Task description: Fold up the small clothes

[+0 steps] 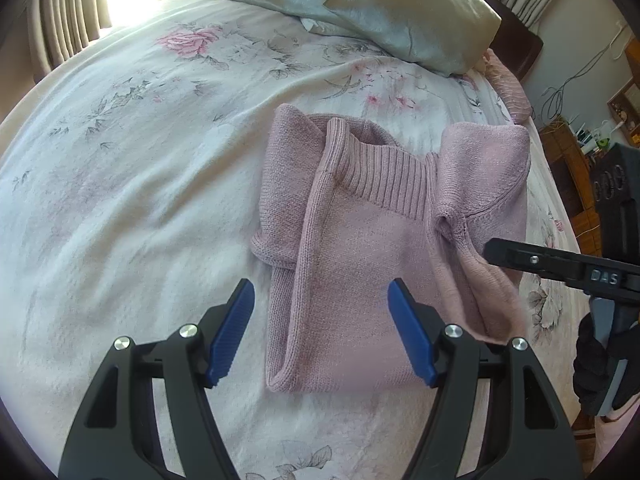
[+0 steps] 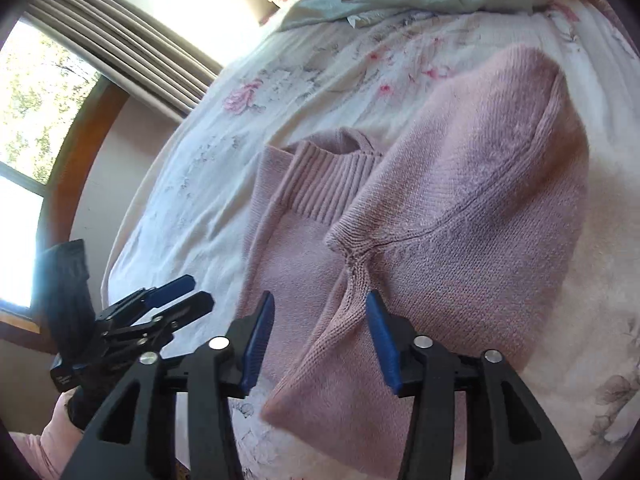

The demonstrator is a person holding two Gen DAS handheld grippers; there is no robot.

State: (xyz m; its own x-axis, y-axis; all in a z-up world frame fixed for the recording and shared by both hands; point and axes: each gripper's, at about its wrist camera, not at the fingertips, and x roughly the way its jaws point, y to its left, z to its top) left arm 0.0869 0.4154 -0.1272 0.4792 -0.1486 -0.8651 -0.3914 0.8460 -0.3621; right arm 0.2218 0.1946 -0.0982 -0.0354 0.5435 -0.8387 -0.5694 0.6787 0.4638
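The left gripper (image 1: 320,332) hangs low with its jaws spread wide, the blue pads (image 1: 234,332) facing each other and nothing between them. The right gripper (image 2: 320,344) is also spread, its pads (image 2: 380,344) apart, angled in from the right side. A black-gloved hand (image 1: 600,364) holds its handle, and a pale pink sleeve (image 2: 44,444) shows behind the left one.

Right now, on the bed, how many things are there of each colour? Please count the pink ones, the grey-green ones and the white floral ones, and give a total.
Pink: 1, the knitted sweater.
Grey-green: 1, the satin pillow at the far end.
White floral: 1, the bedspread under both.
Total: 3
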